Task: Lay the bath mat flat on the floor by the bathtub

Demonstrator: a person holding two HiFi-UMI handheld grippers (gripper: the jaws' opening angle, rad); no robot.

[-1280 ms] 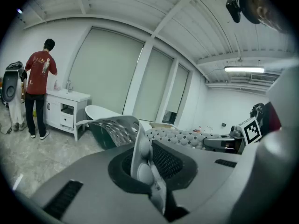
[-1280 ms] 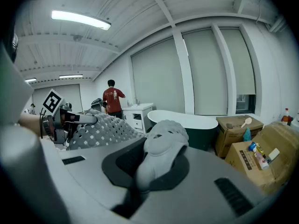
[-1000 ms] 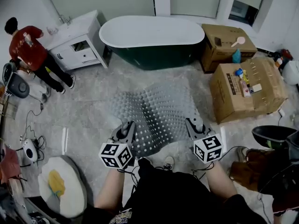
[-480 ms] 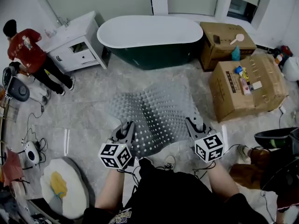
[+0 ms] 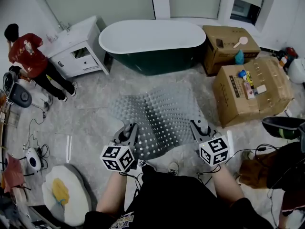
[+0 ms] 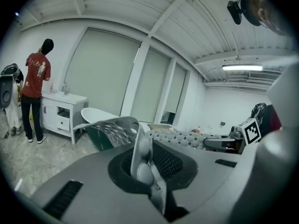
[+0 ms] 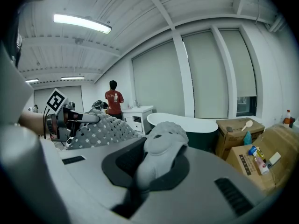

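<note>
The grey marble floor (image 5: 90, 123) runs from the person's feet to the dark green bathtub (image 5: 152, 39), with bare space in front of the tub. Over the last second little has changed: the tub sits a touch lower in the head view, while the 2 grippers and the bath mat (image 5: 162, 116) stay almost where they were. By my reading, the mat is spread out but not yet lowered, so the laying itself is still ahead. The mat is between the person and the tub, its near edge lifted and its far edge toward the tub; I cannot tell whether that edge touches the floor. It is grey, soft and rubbery, covered in rows of bumps and holes, and it ripples instead of lying flat. The left gripper (image 5: 127, 133) is clamped on the near left corner, the right gripper (image 5: 198, 128) on the near right corner.
</note>
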